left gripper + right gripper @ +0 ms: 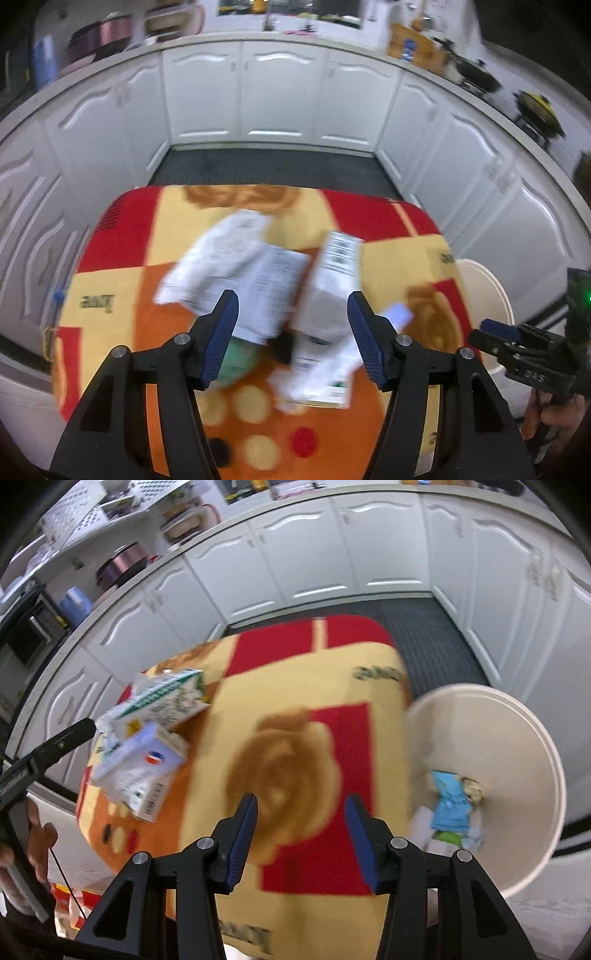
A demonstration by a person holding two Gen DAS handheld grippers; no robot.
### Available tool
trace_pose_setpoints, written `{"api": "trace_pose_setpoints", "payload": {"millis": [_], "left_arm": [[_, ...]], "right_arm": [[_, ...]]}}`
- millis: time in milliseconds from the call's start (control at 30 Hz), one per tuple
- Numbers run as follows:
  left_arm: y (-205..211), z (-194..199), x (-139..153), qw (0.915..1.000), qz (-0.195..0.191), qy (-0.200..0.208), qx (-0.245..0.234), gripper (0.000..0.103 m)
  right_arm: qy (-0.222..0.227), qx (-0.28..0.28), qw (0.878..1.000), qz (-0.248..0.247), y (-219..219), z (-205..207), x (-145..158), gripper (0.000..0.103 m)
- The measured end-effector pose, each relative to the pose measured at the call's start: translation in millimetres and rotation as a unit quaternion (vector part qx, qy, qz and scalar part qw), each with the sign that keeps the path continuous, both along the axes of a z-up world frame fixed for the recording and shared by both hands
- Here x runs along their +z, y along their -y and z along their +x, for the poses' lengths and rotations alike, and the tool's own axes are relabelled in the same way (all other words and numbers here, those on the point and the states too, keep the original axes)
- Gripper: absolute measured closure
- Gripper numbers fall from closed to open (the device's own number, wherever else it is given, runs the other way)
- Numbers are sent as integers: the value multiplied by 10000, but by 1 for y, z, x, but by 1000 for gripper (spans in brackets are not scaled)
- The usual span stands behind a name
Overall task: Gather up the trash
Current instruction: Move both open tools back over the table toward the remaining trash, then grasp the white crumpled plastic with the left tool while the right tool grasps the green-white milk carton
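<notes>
Left tool (291,325) spread wide, holding nothing, over white crumpled cartons and paper wrappers (325,295) piled on red-orange-yellow patterned counter (122,236); carton lies between its fingers, contact unclear through blur. Right tool (301,821) spread wide, holding nothing, above bare counter patch. Cream round plastic bin (517,738) just beside counter edge, holds blue wrapper (450,801), white and green scraps.

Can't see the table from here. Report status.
Left claw open over cartons. Right claw open, empty, beside bin. Bin part-filled. Nothing blocking.
</notes>
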State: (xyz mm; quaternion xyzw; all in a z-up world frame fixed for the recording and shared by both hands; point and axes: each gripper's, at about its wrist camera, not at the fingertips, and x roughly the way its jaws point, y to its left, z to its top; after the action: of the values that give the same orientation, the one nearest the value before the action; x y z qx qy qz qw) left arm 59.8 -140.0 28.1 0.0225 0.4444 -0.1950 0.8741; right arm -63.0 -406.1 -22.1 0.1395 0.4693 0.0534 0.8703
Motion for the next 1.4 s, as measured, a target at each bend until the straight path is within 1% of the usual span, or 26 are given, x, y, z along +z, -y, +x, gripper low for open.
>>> {"api": "trace_pose_setpoints", "payload": {"millis": [100, 200, 233, 267, 333, 400, 467, 567, 600, 733, 800, 867, 900, 933, 967, 1000, 1033, 1067, 1100, 1200, 1233, 1400], "left_arm": [[-22, 23, -2, 9997, 44, -95, 228, 42], [-35, 47, -10, 9989, 12, -304, 356, 42], [-40, 56, -13, 9984, -44, -402, 401, 42], [-41, 60, -16, 9979, -92, -470, 440, 42], [-43, 72, -21, 9968, -188, -599, 489, 42], [-43, 85, -28, 9956, -286, -760, 473, 42], [-41, 95, -35, 9940, -396, -928, 427, 42], [-35, 106, -44, 9930, -391, -1048, 383, 42], [-34, 109, -48, 9928, -381, -1069, 382, 42], [-32, 119, -62, 9912, -381, -1216, 367, 42], [-34, 123, -69, 9900, -385, -1276, 458, 42], [-36, 126, -76, 9881, -488, -1376, 480, 43], [-36, 126, -80, 9867, -511, -1475, 450, 45], [-37, 126, -83, 9855, -531, -1555, 419, 50], [-38, 125, -85, 9856, -533, -1556, 402, 69], [-39, 123, -84, 9864, -489, -1515, 401, 78], [-41, 120, -81, 9882, -441, -1402, 439, 79], [-43, 119, -78, 9891, -452, -1324, 456, 85], [-46, 117, -74, 9896, -491, -1265, 472, 88], [-57, 109, -57, 9895, -745, -1110, 542, 90], [-60, 104, -48, 9902, -809, -999, 541, 90], [-67, 79, -17, 9927, -906, -657, 452, 90]], "right_arm": [[40, 218, 9997, 55, -25, 18, 12, 49], [149, 419, 9990, 80, -51, 38, 28, 43], [182, 475, 9986, 113, -59, 46, 33, 40], [198, 517, 9983, 171, -67, 53, 36, 34], [164, 524, 9979, 339, -80, 70, 40, 27], [84, 527, 9976, 439, -90, 86, 39, 27], [-69, 543, 9975, 437, -97, 104, 33, 27], [-311, 444, 9972, 516, -104, 122, 21, 27], [-400, 413, 9964, 616, -105, 128, 16, 27], [-709, 319, 9934, 838, -110, 143, 0, 27], [-898, 296, 9910, 950, -112, 147, -10, 27], [-1026, 345, 9887, 1036, -114, 150, -18, 27], [-1041, 401, 9881, 1064, -114, 151, -20, 27], [-1034, 487, 9869, 1138, -115, 150, -24, 28], [-1025, 531, 9858, 1220, -115, 150, -26, 35], [-988, 561, 9845, 1333, -113, 148, -28, 37], [-897, 572, 9846, 1390, -112, 145, -27, 41], [-790, 587, 9861, 1336, -111, 141, -24, 46], [-702, 599, 9878, 1255, -111, 138, -20, 47], [-406, 695, 9901, 1147, -108, 127, -5, 53], [-309, 746, 9902, 1143, -108, 123, 1, 54], [39, 879, 9909, 1015, -107, 103, 23, 57]]}}
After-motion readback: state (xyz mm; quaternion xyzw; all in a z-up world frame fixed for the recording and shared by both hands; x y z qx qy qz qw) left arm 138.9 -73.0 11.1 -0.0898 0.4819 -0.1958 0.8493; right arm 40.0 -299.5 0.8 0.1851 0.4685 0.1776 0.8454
